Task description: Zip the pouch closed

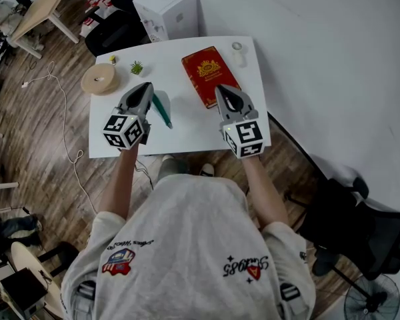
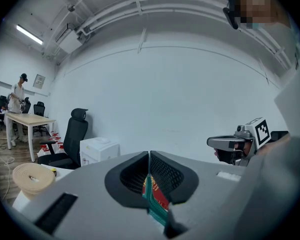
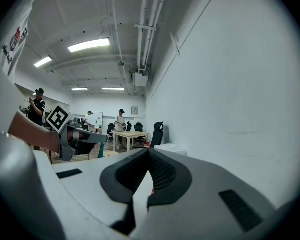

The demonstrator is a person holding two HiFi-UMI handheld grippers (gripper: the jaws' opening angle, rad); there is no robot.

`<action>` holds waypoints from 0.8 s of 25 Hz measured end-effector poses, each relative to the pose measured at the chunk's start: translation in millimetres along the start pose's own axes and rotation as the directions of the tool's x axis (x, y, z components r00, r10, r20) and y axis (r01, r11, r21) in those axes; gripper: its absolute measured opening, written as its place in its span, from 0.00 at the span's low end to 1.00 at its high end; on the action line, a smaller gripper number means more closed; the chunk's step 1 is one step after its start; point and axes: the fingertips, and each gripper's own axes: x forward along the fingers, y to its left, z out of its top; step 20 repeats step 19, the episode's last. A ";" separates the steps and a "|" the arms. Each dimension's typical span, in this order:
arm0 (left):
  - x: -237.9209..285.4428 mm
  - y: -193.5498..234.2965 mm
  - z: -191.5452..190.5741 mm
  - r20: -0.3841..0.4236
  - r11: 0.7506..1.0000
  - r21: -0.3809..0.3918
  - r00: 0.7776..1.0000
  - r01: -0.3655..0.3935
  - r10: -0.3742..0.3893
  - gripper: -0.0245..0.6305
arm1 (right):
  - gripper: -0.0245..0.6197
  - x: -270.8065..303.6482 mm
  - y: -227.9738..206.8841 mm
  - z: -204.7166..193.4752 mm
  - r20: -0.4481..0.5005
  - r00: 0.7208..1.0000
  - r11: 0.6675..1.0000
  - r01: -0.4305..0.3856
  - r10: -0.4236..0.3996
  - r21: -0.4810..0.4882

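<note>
**A:** Big white table [image 1: 187, 133] in the middle, and the person is standing at its near edge. One gripper is in each hand, both pointing out across the top.

**B:** What are the jaws doing?

**A:** The left gripper [image 1: 147, 87] has its jaws pressed together with nothing between them. The right gripper [image 1: 223, 89] is the same, closed and empty.

**B:** What's the red slab?

**A:** It looks like a red book [image 1: 210, 76] with a gold emblem, lying flat just beyond the right gripper. There's a tan tape roll [image 1: 99, 79] at the far left edge.

**B:** And the pouch?

**A:** The pouch [image 1: 163, 111] lies on the table between the two grippers, just beside the left one. It's slim, a narrow teal strip running at a slant with a pale flap alongside it. I can't tell whether the zip is open. There's a tiny green plant [image 1: 137, 67] behind it.
</note>
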 end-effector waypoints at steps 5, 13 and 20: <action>1.2 1.9 0.9 -0.002 1.000 -0.003 1.000 0.000 0.000 0.06 | 0.04 1.0 -1.2 -0.4 -0.006 1.000 1.000 -0.002 0.002 0.001; 0.9 0.9 -0.9 -0.004 1.000 -0.005 1.000 0.002 -0.002 0.06 | 0.04 0.8 0.8 0.1 -0.001 1.000 1.000 -0.001 0.001 0.000; 3.3 1.3 -2.4 -0.008 1.000 -0.008 1.000 0.002 -0.002 0.06 | 0.04 2.2 0.4 -2.1 -0.006 1.000 1.000 -0.009 0.009 0.003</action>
